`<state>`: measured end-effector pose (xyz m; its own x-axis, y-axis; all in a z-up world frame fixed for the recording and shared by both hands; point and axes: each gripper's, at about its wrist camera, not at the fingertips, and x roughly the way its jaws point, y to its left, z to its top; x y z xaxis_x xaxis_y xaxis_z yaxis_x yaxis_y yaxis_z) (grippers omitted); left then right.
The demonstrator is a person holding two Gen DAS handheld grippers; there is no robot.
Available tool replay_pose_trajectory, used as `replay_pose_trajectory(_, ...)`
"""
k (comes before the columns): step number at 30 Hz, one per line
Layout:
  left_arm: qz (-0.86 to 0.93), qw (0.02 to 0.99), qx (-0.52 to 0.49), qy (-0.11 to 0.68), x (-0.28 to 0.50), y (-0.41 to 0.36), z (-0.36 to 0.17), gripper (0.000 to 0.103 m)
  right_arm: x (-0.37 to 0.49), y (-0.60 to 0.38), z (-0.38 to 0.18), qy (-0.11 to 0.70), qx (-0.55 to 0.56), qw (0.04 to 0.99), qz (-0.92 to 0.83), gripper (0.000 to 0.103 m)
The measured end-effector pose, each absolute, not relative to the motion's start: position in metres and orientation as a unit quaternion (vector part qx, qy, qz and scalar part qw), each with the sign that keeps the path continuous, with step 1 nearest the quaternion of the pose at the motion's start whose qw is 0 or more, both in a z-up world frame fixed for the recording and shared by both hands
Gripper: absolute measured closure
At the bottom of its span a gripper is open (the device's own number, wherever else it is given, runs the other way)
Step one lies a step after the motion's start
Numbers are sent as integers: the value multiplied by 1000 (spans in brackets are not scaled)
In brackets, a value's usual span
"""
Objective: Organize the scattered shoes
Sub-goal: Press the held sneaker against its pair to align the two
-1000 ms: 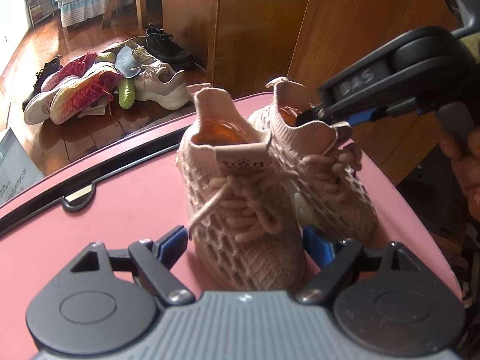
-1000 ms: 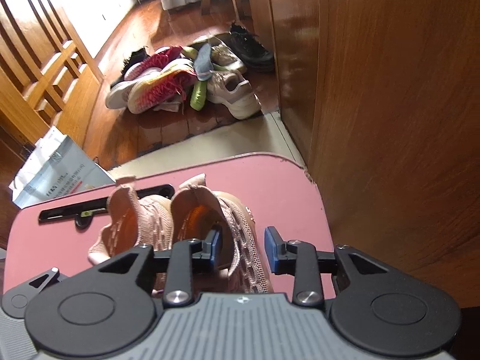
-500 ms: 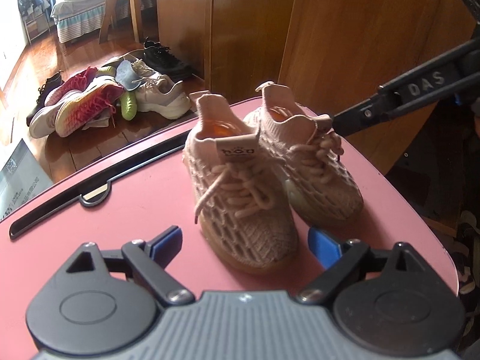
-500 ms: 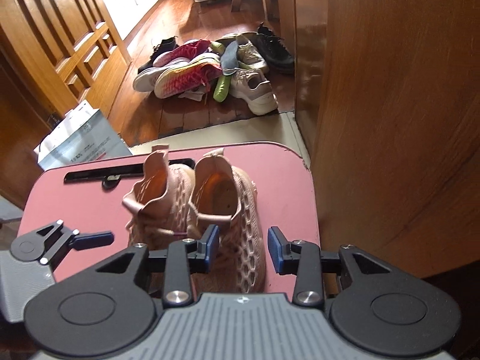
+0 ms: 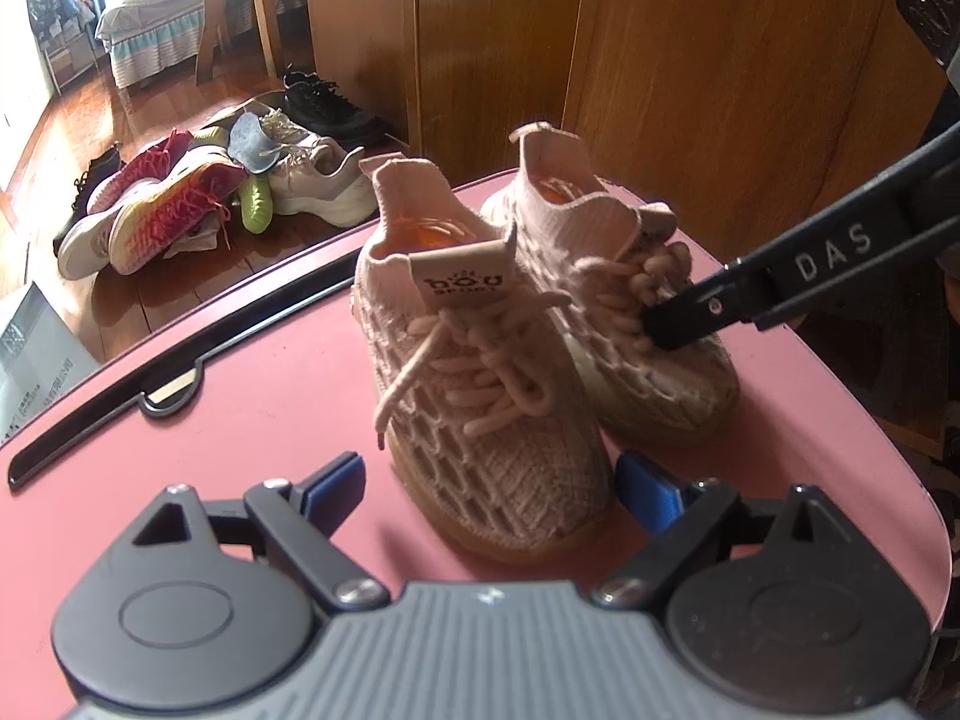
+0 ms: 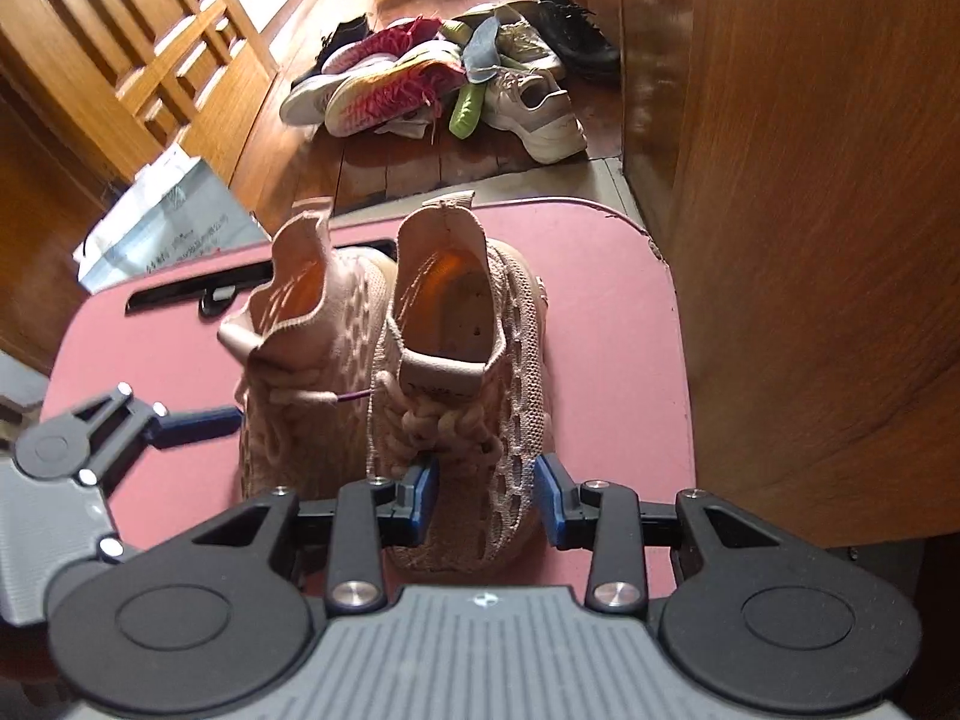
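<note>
Both sets of jaws are spread wide and hold nothing. Seen from its own camera, the left gripper (image 5: 486, 483) has the toe of one pink shoe (image 5: 480, 372) sitting between its blue pads (image 5: 333, 480), and the pads do not touch it. The right gripper (image 6: 487, 495) stands the same way around the toe of the other pink shoe (image 6: 462, 372), with a gap on each side.

Both little shoes stand upright on a pink table (image 5: 240, 420). They are side by side and touch each other. Their toes point near, toward the cameras, and their heels point far. They have a knit net look, pale laces and orange insides. In the left camera, one black finger (image 5: 750, 294) of the right gripper reaches in from the right and sits over the laces of the right-hand shoe. A black strip (image 5: 180, 348) runs across the far left part of the table.

To the right of the table is a brown wooden wall (image 6: 810, 210). Farther off, on the wood floor (image 6: 408, 162), lies a messy pile of shoes (image 5: 198, 210). It has a red and yellow shoe (image 6: 390, 90), a white shoe (image 6: 540, 114), a green thing (image 6: 465, 111) and black shoes (image 6: 576, 36). A white bag (image 6: 168, 210) sits on the floor at the left. Far back in the left camera is a bed (image 5: 156, 30).
</note>
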<state>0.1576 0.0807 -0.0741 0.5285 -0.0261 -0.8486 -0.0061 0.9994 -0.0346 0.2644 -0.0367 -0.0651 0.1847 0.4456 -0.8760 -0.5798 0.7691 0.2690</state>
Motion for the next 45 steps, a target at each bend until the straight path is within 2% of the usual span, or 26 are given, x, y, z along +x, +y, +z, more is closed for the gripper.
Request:
replay_pose_trajectory(4,-6,873,-10,487,163,76,-76,15,268,-37,-65,541,-55,773,325,78)
replay_pose_trajectory(26,-5,875,4,484,178,79,-77,14,271,-36,-67,541,-49,778,314,77)
replay_pose_trajectory(45,19,868,34,495,129,88,-67,14,261,-32,-55,537,-75,778,316,77)
